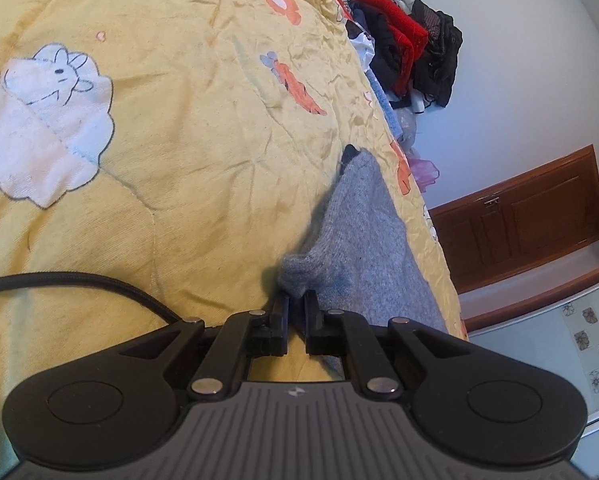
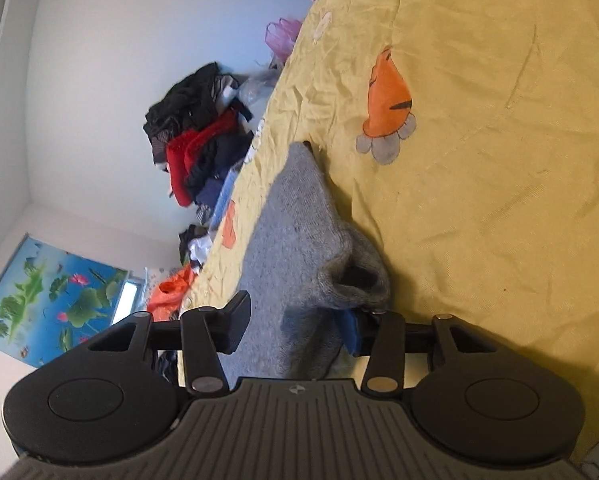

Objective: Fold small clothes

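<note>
Left wrist view: left gripper [image 1: 296,304] nipped tight on sock [image 1: 363,240] cuff, sock lying on quilt [image 1: 179,160] near its edge, right gripper [image 2: 295,320] wide open w/ nothing held; thin pinch could slip.

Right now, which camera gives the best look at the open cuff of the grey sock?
The right wrist view: the grey sock shows its cuff gaping open, just ahead of the open right claw. The left wrist view shows the sock pinched shut in the left claw.
</note>
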`<state>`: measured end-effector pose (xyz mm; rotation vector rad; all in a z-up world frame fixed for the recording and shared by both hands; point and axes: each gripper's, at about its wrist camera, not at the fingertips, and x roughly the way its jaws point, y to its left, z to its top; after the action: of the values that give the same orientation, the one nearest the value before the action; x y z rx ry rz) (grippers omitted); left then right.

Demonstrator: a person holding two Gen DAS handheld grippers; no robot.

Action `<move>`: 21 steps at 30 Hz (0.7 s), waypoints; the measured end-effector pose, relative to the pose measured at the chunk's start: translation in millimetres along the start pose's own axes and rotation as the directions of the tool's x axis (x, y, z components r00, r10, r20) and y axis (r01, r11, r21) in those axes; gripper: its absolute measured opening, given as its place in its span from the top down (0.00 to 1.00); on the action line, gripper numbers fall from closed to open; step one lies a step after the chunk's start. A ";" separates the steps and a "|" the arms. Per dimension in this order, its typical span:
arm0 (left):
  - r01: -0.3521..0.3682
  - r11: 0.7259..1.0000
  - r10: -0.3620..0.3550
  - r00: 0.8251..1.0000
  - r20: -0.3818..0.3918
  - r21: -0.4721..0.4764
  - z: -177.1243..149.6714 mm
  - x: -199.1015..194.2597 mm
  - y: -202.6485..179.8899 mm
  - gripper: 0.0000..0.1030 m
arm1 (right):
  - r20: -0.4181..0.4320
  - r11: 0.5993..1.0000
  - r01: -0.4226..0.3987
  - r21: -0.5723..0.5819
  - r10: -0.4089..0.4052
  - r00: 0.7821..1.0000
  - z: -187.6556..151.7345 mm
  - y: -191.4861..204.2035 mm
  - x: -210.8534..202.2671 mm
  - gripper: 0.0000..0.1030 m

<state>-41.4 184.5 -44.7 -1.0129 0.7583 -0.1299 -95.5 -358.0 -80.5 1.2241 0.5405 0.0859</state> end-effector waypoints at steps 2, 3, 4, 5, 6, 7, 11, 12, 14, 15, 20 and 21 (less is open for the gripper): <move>0.011 0.999 -0.011 1.000 -0.016 -0.035 1.9 -1.3 3.9 0.92 | -0.029 0.996 0.088 0.021 -0.088 0.996 3.8 1.2 -1.6 0.64; 0.015 0.999 -0.016 1.000 -0.022 -0.048 1.9 -1.6 5.2 0.92 | -0.036 0.993 0.117 0.022 -0.116 0.993 3.5 0.8 -5.2 0.60; 0.017 0.998 -0.019 1.000 -0.022 -0.056 1.7 -1.5 5.7 0.91 | -0.029 0.989 0.149 0.015 -0.148 0.988 2.6 3.6 -9.8 0.57; 0.019 0.998 -0.020 1.000 -0.017 -0.063 0.9 -1.1 6.0 0.91 | -0.028 0.985 0.174 0.000 -0.174 0.984 0.4 7.1 -12.5 0.54; 0.021 0.997 -0.021 1.000 -0.004 -0.072 -0.5 0.0 6.0 0.91 | -0.028 0.983 0.181 -0.012 -0.181 0.983 -0.8 10.0 -13.6 0.48; 0.021 0.997 -0.020 1.000 0.011 -0.076 -2.0 1.6 5.0 0.91 | -0.023 0.983 0.180 -0.025 -0.181 0.983 -2.7 10.5 -14.0 0.45; 0.000 0.998 0.003 0.999 0.040 -0.065 -5.2 13.0 -8.5 0.90 | 0.033 0.982 0.173 -0.071 -0.171 0.985 -5.2 26.2 4.7 0.19; -0.002 0.998 0.004 0.999 0.040 -0.062 -4.8 15.9 -11.3 0.90 | 0.050 0.982 0.172 -0.081 -0.169 0.984 -4.3 30.9 11.5 0.11; -0.004 0.998 0.006 0.999 0.042 -0.067 -4.0 19.0 -13.2 0.89 | 0.075 0.979 0.169 -0.115 -0.161 0.984 -6.2 36.4 21.6 0.02; 0.003 0.997 0.000 0.999 0.045 -0.071 -3.4 19.9 -12.5 0.89 | 0.084 0.974 0.173 -0.144 -0.162 0.983 -7.7 38.5 25.7 0.02; 0.064 0.989 -0.058 0.997 0.051 -0.133 -1.0 19.1 -2.7 0.89 | 0.080 0.966 0.196 -0.168 -0.185 0.979 -9.8 28.3 33.3 0.53; 0.081 0.984 -0.075 0.996 0.041 -0.161 -0.3 18.2 0.9 0.89 | 0.070 0.977 0.167 -0.129 -0.159 0.985 -7.2 21.6 29.9 0.53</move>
<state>-28.3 176.9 -54.9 -1.1974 0.7064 -0.1194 -67.9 -333.7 -72.9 1.0436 0.5722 -0.0520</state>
